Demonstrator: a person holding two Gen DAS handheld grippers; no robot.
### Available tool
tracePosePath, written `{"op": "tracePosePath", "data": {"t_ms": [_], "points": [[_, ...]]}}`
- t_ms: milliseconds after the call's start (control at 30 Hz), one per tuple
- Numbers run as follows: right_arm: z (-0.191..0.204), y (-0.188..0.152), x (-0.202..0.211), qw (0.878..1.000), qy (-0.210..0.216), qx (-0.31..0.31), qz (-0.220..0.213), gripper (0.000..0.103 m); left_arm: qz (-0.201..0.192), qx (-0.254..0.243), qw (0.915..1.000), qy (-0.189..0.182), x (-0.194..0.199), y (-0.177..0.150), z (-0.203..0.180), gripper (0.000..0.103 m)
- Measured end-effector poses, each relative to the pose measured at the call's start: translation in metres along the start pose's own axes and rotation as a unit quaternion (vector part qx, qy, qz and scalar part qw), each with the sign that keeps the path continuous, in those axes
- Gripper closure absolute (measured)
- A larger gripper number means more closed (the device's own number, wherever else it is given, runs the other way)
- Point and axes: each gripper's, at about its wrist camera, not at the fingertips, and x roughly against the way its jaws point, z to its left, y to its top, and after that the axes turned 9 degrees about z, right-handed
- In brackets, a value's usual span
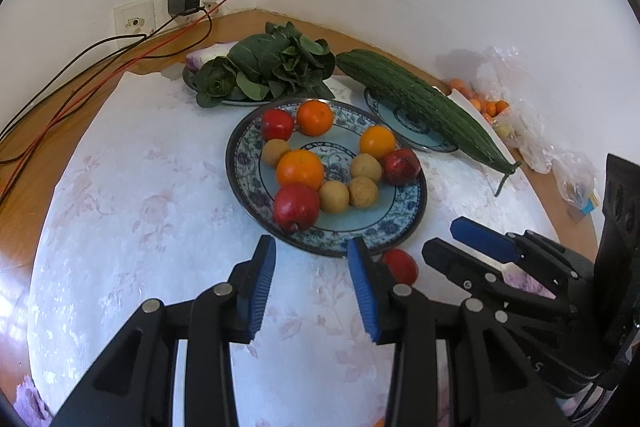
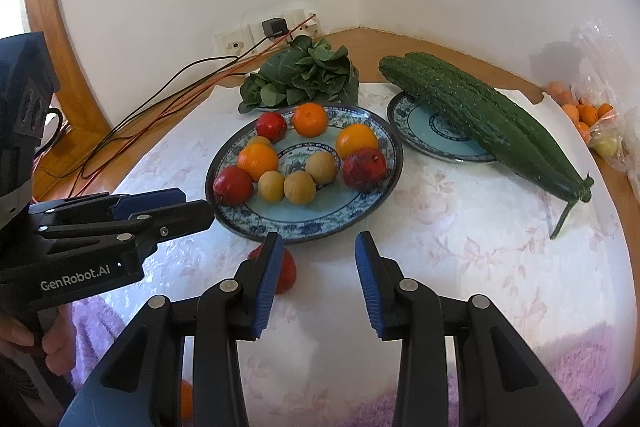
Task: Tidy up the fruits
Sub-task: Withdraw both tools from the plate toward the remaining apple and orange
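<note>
A blue patterned plate (image 1: 360, 223) (image 2: 320, 215) holds three oranges (image 1: 300, 169), three red fruits (image 1: 296, 207) and several small tan round fruits (image 1: 334, 195). One more red fruit (image 1: 402, 265) (image 2: 286, 273) lies loose on the white cloth just in front of the plate. My left gripper (image 1: 312, 247) (image 2: 196, 203) hovers open at the plate's near rim, nothing between its pads. My right gripper (image 2: 319, 241) (image 1: 442, 237) stands open beside it, also empty; the loose red fruit sits partly behind its left finger (image 2: 268, 279). An orange (image 2: 186, 399) peeks out at the bottom edge.
Leafy greens (image 1: 264, 67) fill a dish at the back. Long green gourds (image 2: 488, 115) rest across a second blue plate (image 2: 424, 143). A plastic bag of small oranges (image 2: 588, 119) lies at the right. Cables (image 1: 100, 67) run from wall sockets over the wooden tabletop. A hand (image 2: 24, 339) holds the left gripper.
</note>
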Motion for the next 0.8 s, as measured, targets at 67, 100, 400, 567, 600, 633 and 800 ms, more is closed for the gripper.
{"op": "tracePosePath", "data": {"t_ms": [67,100,400,567,600,633,800], "points": [[0.000,-0.003,0.002,1.000,0.001,-0.001,0.001,0.064,0.001,0.000,1.0000,-0.002,0.003,-0.003,-0.001,0.064],[0.001,-0.005,0.004,1.000,0.001,-0.001,0.000,0.064,0.001,0.000,1.0000,-0.002,0.003,-0.004,-0.001,0.064],[0.002,-0.020,0.015,1.000,0.002,-0.007,-0.002,0.064,0.010,0.004,0.9999,-0.013,0.013,-0.020,-0.003,0.064],[0.001,-0.029,0.020,1.000,0.005,-0.015,-0.001,0.064,0.022,0.005,0.9994,-0.027,0.016,-0.031,-0.005,0.064],[0.001,-0.031,0.020,1.000,0.005,-0.015,-0.001,0.064,0.024,0.004,0.9993,-0.029,0.017,-0.033,-0.007,0.064],[0.001,-0.033,0.022,1.000,0.005,-0.016,-0.002,0.064,0.026,0.003,0.9992,-0.031,0.018,-0.036,-0.008,0.064],[-0.001,-0.042,0.025,1.000,0.003,-0.021,-0.002,0.064,0.037,-0.003,0.9984,-0.043,0.020,-0.046,-0.016,0.064]]}}
